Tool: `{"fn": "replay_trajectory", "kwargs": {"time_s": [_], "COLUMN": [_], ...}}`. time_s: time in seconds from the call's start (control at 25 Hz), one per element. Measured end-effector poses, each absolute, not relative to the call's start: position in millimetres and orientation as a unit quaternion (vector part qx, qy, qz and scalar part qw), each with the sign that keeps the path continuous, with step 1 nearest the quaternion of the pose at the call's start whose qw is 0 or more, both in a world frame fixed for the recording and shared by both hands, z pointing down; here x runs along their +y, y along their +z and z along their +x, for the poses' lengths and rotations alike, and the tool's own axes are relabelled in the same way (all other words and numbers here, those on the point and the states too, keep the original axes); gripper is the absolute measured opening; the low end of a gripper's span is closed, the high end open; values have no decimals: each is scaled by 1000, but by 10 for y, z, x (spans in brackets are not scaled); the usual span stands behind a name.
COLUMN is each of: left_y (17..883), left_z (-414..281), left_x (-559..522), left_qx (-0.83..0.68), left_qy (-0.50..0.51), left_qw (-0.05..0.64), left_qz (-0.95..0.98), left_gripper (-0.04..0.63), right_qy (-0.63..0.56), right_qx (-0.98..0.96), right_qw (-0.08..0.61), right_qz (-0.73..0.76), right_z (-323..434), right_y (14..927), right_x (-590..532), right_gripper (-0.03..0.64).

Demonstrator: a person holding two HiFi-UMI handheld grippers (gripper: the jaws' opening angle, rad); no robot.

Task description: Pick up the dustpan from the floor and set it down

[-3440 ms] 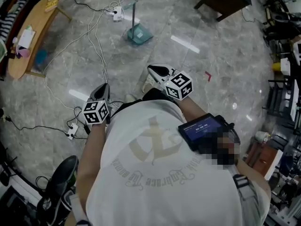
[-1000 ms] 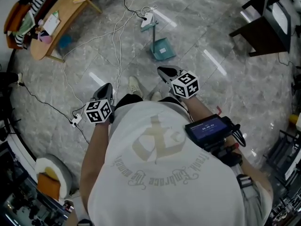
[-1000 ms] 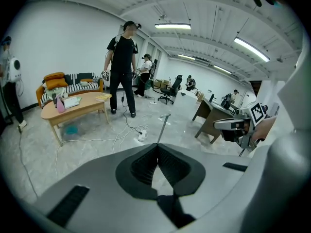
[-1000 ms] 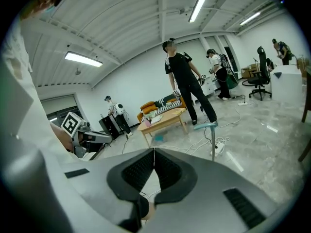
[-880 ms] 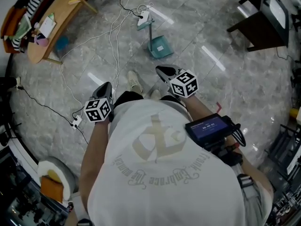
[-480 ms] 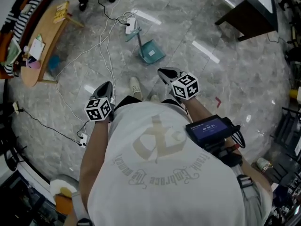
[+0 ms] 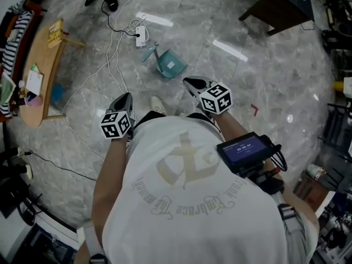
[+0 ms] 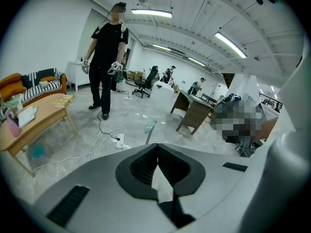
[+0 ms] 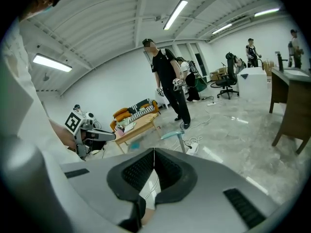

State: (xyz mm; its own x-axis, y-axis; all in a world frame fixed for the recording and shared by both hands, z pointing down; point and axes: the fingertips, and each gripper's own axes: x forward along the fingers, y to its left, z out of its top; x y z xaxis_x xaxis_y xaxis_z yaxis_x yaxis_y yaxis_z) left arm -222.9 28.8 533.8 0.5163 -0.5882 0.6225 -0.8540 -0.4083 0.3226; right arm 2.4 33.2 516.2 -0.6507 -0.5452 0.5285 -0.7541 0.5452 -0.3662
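The teal dustpan [image 7: 169, 64] stands on the marble floor with its long handle [image 7: 149, 51] leaning to the upper left. It is a short way ahead of both grippers and nothing touches it. My left gripper [image 7: 125, 96] is held at waist height to the lower left of it, jaws shut and empty. My right gripper [image 7: 187, 81] hangs just below and right of the pan, also shut with nothing in it. The left gripper view shows the dustpan handle [image 8: 150, 129] beyond the shut left gripper [image 8: 156, 146]. In the right gripper view the dustpan handle [image 9: 176, 136] rises past the shut right gripper [image 9: 154, 151].
A white power strip [image 7: 141, 36] with loose cables lies just beyond the dustpan. A wooden bench [image 7: 39, 65] with clutter stands at the left, a dark desk [image 7: 275, 5] at the upper right. A person in black [image 8: 107, 57] stands past the cables. My shoe [image 7: 158, 104] is below the pan.
The floor has swung round in the head view as I turned and stepped. The dustpan now lies nearer the grippers. Both grippers kept their shut jaws.
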Motion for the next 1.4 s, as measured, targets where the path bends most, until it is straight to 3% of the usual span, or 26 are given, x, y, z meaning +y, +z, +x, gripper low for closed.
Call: {"fn": "replay_trajectory", "kwargs": {"time_s": [0.96, 1.16, 1.4], "left_y": [5608, 5597, 5655], "left_z": [-2234, -1940, -1125], "left_x": [-649, -835, -1286], "left_qx": [-367, -363, -342], "left_qy": [251, 272, 332], "left_qw": [322, 306, 276], "left_qz": [835, 837, 835], "left_gripper": [12, 14, 14], "right_qy": [308, 311, 334], "right_qx": [-826, -829, -829], "right_qw": [175, 171, 155], "right_qz": [439, 432, 421], "right_z": [27, 273, 1014], "right_y": [5247, 5251, 5352], "right_x": [-390, -554, -858], "right_gripper": [18, 18, 18]}}
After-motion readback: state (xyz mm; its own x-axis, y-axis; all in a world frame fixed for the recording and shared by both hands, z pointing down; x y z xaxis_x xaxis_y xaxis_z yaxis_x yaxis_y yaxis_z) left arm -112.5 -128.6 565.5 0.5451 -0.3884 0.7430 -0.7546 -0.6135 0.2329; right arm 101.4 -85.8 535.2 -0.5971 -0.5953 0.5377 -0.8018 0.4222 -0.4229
